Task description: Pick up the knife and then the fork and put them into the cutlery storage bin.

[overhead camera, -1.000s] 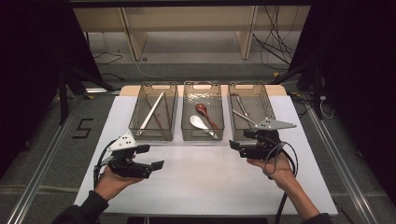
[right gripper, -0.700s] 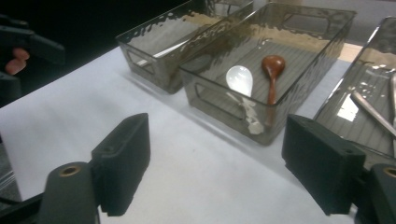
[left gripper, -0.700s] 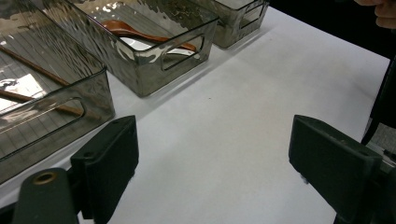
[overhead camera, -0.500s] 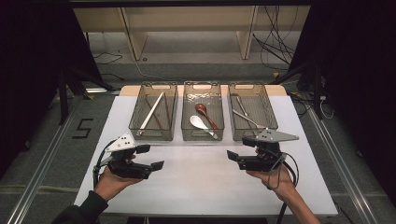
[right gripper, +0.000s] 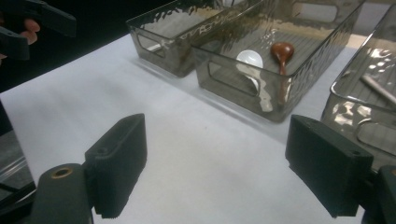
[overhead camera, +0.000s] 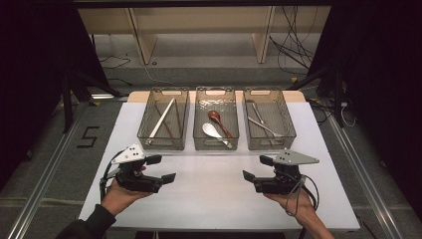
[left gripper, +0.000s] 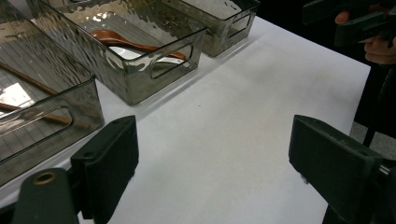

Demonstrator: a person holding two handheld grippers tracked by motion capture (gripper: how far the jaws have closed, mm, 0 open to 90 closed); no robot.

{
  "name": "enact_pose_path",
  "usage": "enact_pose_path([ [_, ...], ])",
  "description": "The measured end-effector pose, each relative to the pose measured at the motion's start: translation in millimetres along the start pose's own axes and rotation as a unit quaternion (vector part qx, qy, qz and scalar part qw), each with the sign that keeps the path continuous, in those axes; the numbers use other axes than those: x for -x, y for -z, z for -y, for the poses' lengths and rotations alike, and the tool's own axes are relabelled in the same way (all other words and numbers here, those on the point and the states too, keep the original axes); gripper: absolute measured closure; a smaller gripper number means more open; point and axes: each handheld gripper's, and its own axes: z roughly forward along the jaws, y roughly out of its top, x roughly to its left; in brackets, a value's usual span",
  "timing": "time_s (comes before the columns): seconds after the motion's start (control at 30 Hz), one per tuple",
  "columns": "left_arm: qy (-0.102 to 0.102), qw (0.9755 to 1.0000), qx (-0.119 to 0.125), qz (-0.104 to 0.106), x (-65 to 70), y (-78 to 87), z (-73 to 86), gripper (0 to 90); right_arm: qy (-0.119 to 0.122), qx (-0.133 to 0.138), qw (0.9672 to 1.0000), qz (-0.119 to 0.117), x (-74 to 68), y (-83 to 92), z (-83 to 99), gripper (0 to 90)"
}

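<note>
Two grippers, one per hand, over a white table (overhead camera: 209, 199). Left gripper (overhead camera: 161, 169) sits near the front left, jaws wide apart, nothing between them; in the left gripper view just bare tabletop shows between the pads. Right gripper (overhead camera: 255, 168) is at the front right, jaws also spread wide, having just been opening, nothing between them; the right gripper view shows only white surface in the gap. Both point inward toward each other, well apart.

Three clear bins in a row at the back of the table, each just beside the next. Left bin (overhead camera: 144, 137): two chopsticks (overhead camera: 161, 118), one pale, one darker, lying lengthwise. Middle bin (overhead camera: 215, 145): two spoons, one white spoon (overhead camera: 211, 130) and one brown spoon (overhead camera: 216, 118), side by side, touching or nearly so, cannot tell which. Right bin (overhead camera: 288, 130): two metal utensils (overhead camera: 263, 125), crossed; exact type too small to tell.

Nearest the grippers are the bins' front walls: left bin ahead of the left gripper, right bin ahead of the right gripper, neither touched.

Two hands, two forearms coming in from the bottom. One "5" mark (overhead camera: 88, 137) on the floor at left.
</note>
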Motion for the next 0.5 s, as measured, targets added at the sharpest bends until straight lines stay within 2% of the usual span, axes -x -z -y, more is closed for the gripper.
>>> enact_pose_path([
  [0.1, 0.002, 1.0000, 0.003, 0.002, 0.6, 1.2, 0.7, 15.7, -0.003, 0.011, 0.9999, -0.001, -0.7, 2.2, 0.4, 21.3],
  [0.3, 0.001, 1.0000, -0.001, 0.005, 0.6, 1.6, 0.9, 15.7, -0.007, 0.010, 0.9999, 0.002, -0.3, 2.7, 1.2, 20.5],
  [0.5, 0.001, 1.0000, 0.006, 0.002, 0.2, 2.2, 0.6, 15.7, -0.011, 0.017, 0.9998, 0.003, 0.4, 4.4, 0.0, 20.1],
])
